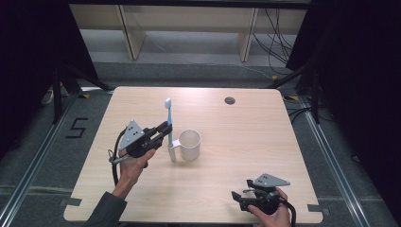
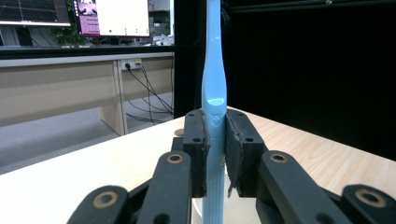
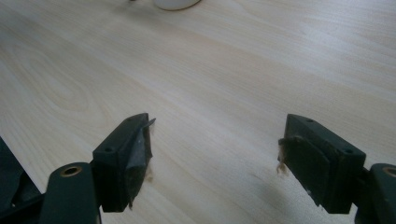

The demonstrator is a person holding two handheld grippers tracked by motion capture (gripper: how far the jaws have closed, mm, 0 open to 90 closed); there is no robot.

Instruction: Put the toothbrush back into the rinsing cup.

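A light blue toothbrush (image 1: 168, 118) stands upright just left of a white mug (image 1: 189, 145) on the wooden table (image 1: 246, 137). My left gripper (image 1: 165, 128) is shut on the toothbrush's handle; in the left gripper view both pads press the blue toothbrush (image 2: 214, 93) from either side at my left gripper (image 2: 215, 154), brush head up. The toothbrush's lower end hangs close by the mug's handle, and contact there cannot be told. My right gripper (image 1: 235, 195) rests near the front right of the table, open, and my right gripper (image 3: 215, 154) has bare wood between its jaws.
The mug's base (image 3: 175, 3) shows at the top edge of the right gripper view. A round cable hole (image 1: 230, 100) sits at the table's far side. Beyond the table stand a bench (image 1: 189, 28) and loose cables (image 1: 276, 42).
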